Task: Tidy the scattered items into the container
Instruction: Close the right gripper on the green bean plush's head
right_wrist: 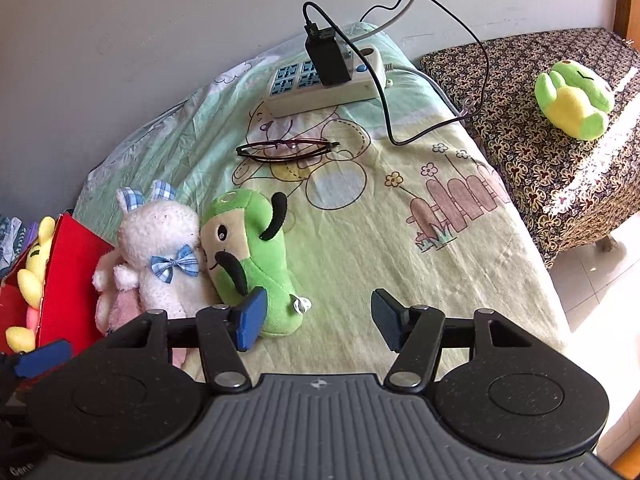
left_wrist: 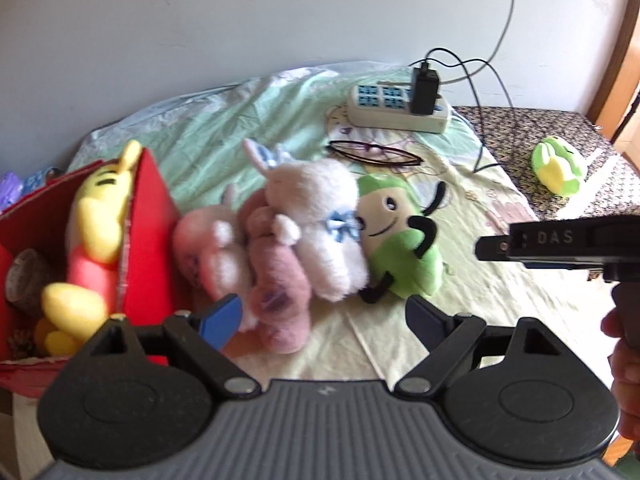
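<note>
Down at the near edge of the bed, both tools hover with nothing caught: the left gripper [left_wrist: 322, 318] has its jaws spread wide over the pink plush [left_wrist: 276, 280], and the right gripper [right_wrist: 318, 320] stands parted, empty, one pad just beside the green plush [right_wrist: 256, 256]. At nine o'clock sits the red box [left_wrist: 148, 240], and there's a yellow plush [left_wrist: 94, 240] already inside, so a start is made. Left to go, I'd say: the pink one, the white bunny [right_wrist: 160, 248] pressed against the green fellow, then further out at twelve o'clock the glasses [right_wrist: 286, 148] and the power strip [right_wrist: 324, 84]. Far off at two o'clock, a green frog [right_wrist: 574, 98] waits on the patterned bench [right_wrist: 520, 152].
</note>
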### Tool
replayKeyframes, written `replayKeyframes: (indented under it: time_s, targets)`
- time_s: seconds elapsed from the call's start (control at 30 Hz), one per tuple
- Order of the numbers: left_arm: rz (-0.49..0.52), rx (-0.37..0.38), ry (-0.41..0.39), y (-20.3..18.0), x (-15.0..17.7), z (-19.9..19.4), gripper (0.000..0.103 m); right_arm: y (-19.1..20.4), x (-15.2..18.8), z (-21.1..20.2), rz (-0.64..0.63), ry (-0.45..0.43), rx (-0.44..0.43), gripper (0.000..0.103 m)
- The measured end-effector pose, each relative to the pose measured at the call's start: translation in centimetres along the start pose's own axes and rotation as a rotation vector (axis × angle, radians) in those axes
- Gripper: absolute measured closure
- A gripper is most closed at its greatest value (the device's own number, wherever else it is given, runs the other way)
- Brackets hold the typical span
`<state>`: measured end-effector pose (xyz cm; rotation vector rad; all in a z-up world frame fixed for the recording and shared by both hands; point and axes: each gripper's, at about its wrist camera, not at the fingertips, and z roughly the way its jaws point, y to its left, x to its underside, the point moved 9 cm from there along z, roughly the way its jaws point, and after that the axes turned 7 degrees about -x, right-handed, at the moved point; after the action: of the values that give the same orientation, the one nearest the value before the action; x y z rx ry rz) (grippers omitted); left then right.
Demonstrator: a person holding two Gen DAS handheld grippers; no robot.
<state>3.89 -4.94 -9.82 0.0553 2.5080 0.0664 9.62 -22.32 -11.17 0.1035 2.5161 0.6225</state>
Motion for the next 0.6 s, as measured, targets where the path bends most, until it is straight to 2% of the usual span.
replayKeyframes:
  time_s: [0.1, 0.23, 0.37, 0.47, 0.6]
  targets:
    - [-0.020, 0.068, 0.033, -1.4, 0.4, 1.4, 0.015, 0.6, -0.7, 1.0, -0.002, 0.025, -0.074, 0.044]
    - [-0.034, 0.110, 0.046, -2.5, 0.4, 2.8, 0.015, 2.5, -1.8, 3.1, -0.078, 0.062, -0.138, 0.044]
    - [-0.026, 0.153, 0.063, -3.7, 0.4, 3.8, 0.015, 3.2, -2.5, 5.8, -0.101, 0.124, -0.173, 0.044]
    - [-0.023, 0.140, 0.095, -4.1, 0.5, 5.0, 0.017, 3.1, -2.7, 7.7, -0.100, 0.172, -0.179, 0.043]
    - [-0.022, 0.121, 0.133, -3.9, 0.3, 6.2, 0.015, 3.1, -2.6, 8.9, -0.076, 0.222, -0.239, 0.041]
